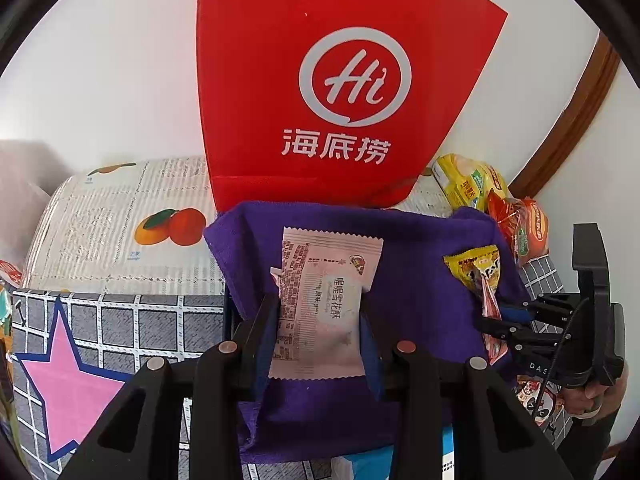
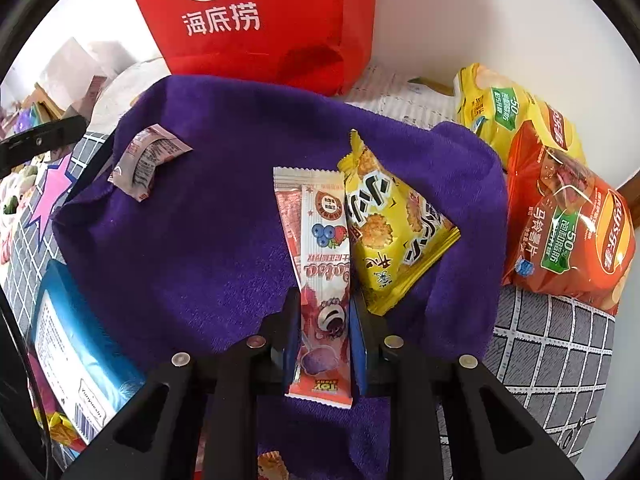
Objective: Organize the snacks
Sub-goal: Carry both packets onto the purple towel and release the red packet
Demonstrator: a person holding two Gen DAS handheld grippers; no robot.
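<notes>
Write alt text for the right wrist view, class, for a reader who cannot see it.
The right claw grips a pink snack stick over a purple cloth, beside a yellow snack pack. A red bag stands behind, and chip bags lie at right.

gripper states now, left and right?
Left gripper: shut on the pale pink snack packet.
Right gripper: shut on the pink berry snack stick.
</notes>
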